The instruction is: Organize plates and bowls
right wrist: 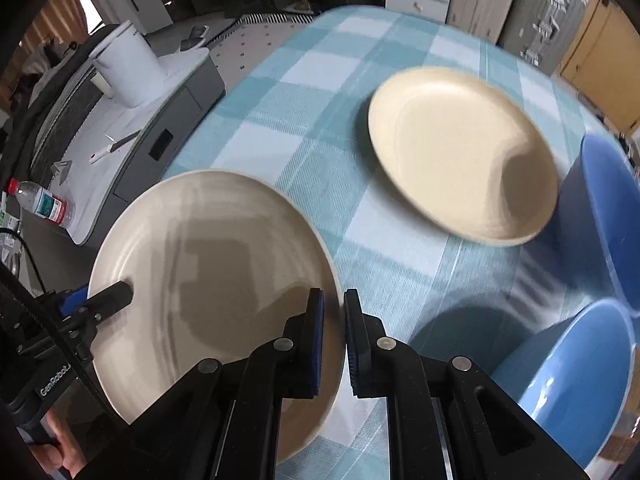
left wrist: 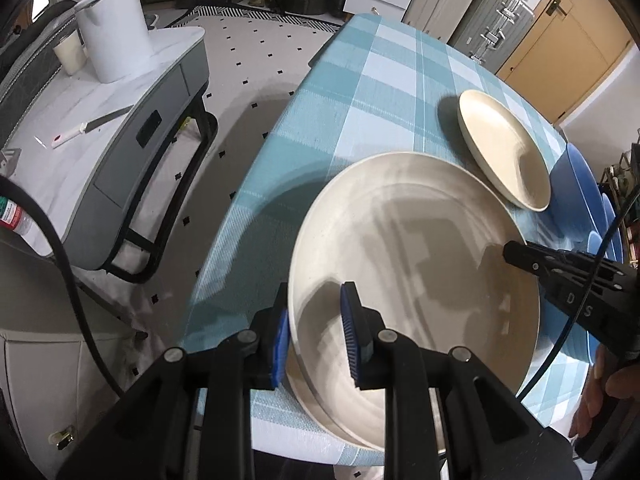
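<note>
Black gripper fingers with blue pads fill the bottom of both views. Each gripper grasps the big plate (left wrist: 416, 264). The left gripper (left wrist: 318, 334) has the plate's left rim between its pads, one pad outside the rim and one inside. The right gripper (right wrist: 334, 342) pinches the plate's right rim, and its pads sit very close together.

The big plate is white and round. It is above the near left corner of the surface (left wrist: 360, 92), and part of it sticks out past the left edge. Whether it touches the cloth or is lifted a little, I cannot tell.

Farther back, near the right edge, sits a smaller cream plate (right wrist: 460, 152). It lies flat on the blue checked cloth. Just beside it, by the right edge, are two blue bowls: a near bowl (right wrist: 572, 380) and a far bowl (right wrist: 612, 208).

What could go wrong? The plate is smooth and held only at two thin spots on its rim. If one gripper pulls away from the other, I think the rim could slip out. Then the plate could drop off the left edge to the floor (left wrist: 256, 64). It could also bang the cream plate if it comes down too fast.

Count: two plates, two bowls, two grippers.
</note>
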`<state>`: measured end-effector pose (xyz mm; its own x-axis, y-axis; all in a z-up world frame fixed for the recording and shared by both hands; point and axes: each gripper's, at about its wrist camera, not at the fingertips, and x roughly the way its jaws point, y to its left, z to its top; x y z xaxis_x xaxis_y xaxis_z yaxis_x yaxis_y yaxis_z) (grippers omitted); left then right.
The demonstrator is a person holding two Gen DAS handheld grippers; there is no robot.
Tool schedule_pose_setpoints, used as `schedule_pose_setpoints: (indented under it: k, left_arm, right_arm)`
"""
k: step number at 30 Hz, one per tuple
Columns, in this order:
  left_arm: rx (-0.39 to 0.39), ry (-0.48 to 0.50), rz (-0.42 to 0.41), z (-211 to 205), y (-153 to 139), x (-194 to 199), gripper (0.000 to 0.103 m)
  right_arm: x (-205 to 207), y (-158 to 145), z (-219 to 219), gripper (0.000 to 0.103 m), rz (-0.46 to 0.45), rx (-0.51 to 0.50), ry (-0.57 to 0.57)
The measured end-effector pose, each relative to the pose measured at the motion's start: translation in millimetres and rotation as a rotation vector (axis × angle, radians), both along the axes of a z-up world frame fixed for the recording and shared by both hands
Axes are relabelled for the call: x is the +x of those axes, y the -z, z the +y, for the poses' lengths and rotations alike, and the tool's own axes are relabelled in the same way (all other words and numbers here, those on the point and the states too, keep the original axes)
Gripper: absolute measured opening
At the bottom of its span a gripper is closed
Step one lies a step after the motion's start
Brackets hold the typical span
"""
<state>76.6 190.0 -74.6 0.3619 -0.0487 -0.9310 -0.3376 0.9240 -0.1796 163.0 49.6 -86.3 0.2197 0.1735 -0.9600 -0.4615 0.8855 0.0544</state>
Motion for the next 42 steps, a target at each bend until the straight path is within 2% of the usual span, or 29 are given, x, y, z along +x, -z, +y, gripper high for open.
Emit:
schedule_pose_setpoints:
  k: [12, 19, 26, 32, 37, 38, 40, 42]
  left_arm:
    - [0.044, 0.009, 0.015, -7, 8, -11, 0.021]
    - [0.119, 0.037, 0.027, -19, 10, -14, 0.021]
    - [0.129, 0.045, 0.045, -20, 14, -15, 0.021]
    - [0.154, 0.05, 0.07, -23, 20, -15, 0.021]
    - [0.148, 0.069, 0.081, -24, 22, -15, 0.026]
    - [0.147, 0.074, 0.086, -24, 22, -15, 0.029]
    - [0.157, 0.079, 0.096, -24, 23, -15, 0.044]
    - [0.155, 0.074, 0.092, -23, 22, -16, 0.046]
  right_arm:
    - [-18, 10, -3, 0.01, -0.02, -0.018, -0.014]
    - [-31, 11, -2, 0.009, -0.066, -0.056, -0.037]
    - [-42, 11, 0, 0.009, -0.102, -0.08, -0.066]
    - [-40, 10, -4, 0.009, -0.095, -0.077, -0.058]
    - [-38, 10, -13, 0.009, -0.079, -0.045, -0.033]
    - [-37, 10, -15, 0.009, -0.076, -0.038, -0.027]
    - [-37, 11, -18, 0.009, -0.065, -0.028, -0.011]
    - [-36, 9, -21, 0.009, -0.054, -0.016, -0.002]
